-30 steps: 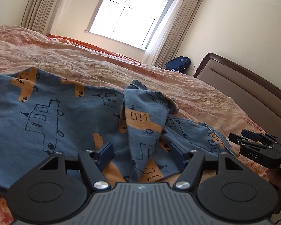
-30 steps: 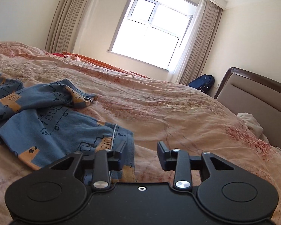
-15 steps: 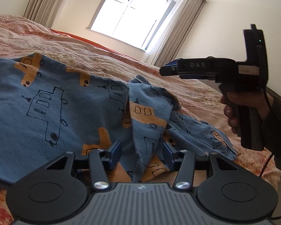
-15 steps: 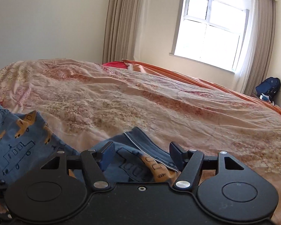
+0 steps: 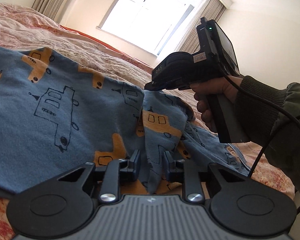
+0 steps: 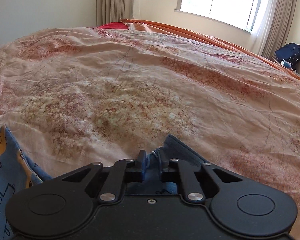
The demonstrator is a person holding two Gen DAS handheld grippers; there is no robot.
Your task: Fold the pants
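The blue pants with orange vehicle prints lie spread on the bed. My left gripper sits low at their near edge, its jaws narrowed around a raised fold of the blue cloth. My right gripper shows in the left wrist view, held in a hand above the far ridge of the pants. In the right wrist view my right gripper is shut on a bunched blue edge of the pants. More of the pants shows at lower left.
The bed is covered by a wrinkled pink floral quilt with an orange sheet along its far edge. A window with curtains is behind. A dark blue backpack sits on the floor by the wall.
My right gripper rose from the bed's right side, swung left over the pants and closed on their far edge. My left gripper's jaws narrowed around the near fold.
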